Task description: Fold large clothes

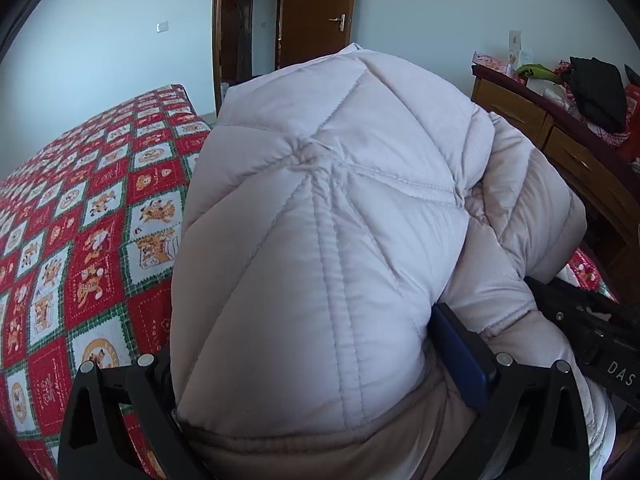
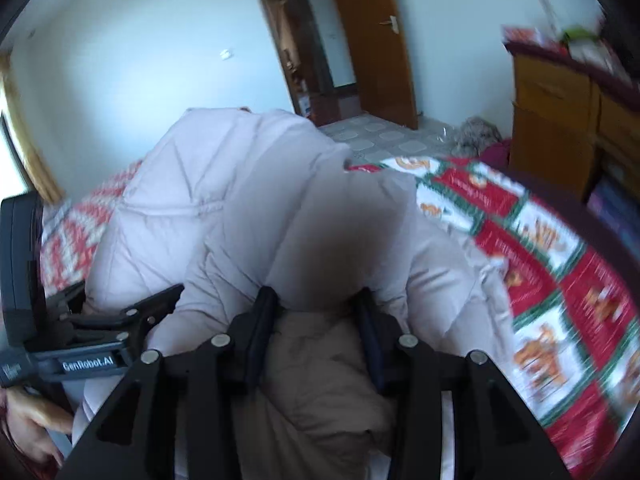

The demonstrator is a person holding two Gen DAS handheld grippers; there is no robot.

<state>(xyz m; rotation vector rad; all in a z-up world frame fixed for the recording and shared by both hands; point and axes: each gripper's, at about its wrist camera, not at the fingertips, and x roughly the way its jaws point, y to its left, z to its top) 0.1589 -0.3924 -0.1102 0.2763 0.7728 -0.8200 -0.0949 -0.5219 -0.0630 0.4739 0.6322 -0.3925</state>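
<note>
A pale pink quilted puffer jacket (image 1: 320, 220) is bunched up over the bed and fills the left wrist view. My left gripper (image 1: 316, 364) is shut on a thick fold of it, with its blue pad (image 1: 460, 356) pressed into the fabric. In the right wrist view the same jacket (image 2: 248, 200) lies in front. My right gripper (image 2: 316, 320) is shut on its tan lining (image 2: 320, 380). The left gripper (image 2: 132, 320) shows at the left there, and the right gripper's body (image 1: 584, 328) shows at the right of the left wrist view.
The bed has a red, green and white checked cover (image 1: 80, 240), also at the right (image 2: 560, 280). A wooden dresser (image 1: 560, 136) piled with items stands at the right. A brown door (image 1: 320, 8) is open behind. A tiled floor (image 2: 384, 136) lies beyond the bed.
</note>
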